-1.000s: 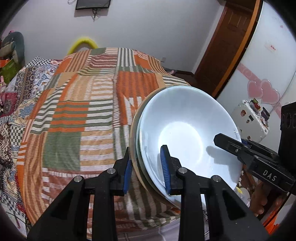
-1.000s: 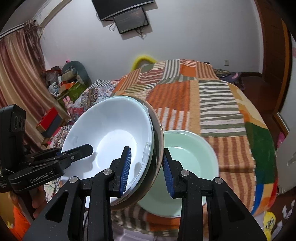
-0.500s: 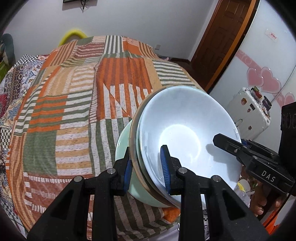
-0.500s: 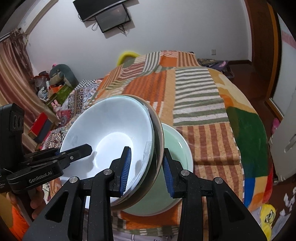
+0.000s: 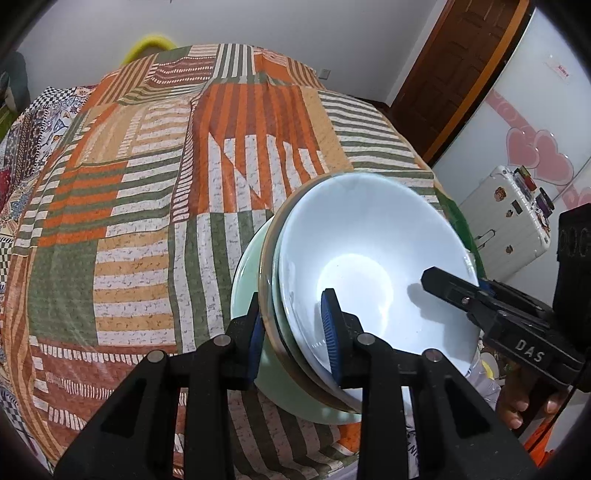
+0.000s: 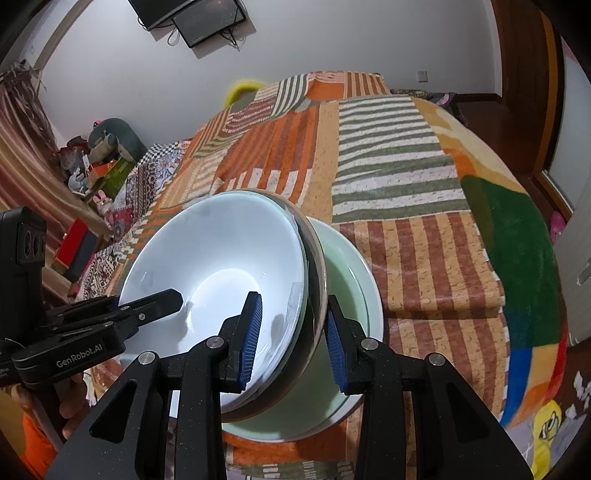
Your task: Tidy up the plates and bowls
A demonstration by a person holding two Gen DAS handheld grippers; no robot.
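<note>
- The left gripper (image 5: 291,332) has its blue pads clamped on the near rim of a nested stack of bowls: one pad outside, one inside the white bowl (image 5: 369,266).
- The right gripper (image 6: 291,332) pinches the opposite rim of that stack in the same way, jaws narrowly apart.
- The white bowl sits inside a brown-rimmed bowl (image 6: 320,280); both tilt over a pale green bowl (image 6: 354,295).
- The green bowl rests near the front edge of a striped patchwork bedspread (image 5: 147,206).
- Beyond the bed: a wooden door (image 5: 454,62), a white suitcase (image 5: 506,221) and a wall-mounted screen (image 6: 207,18).
</note>
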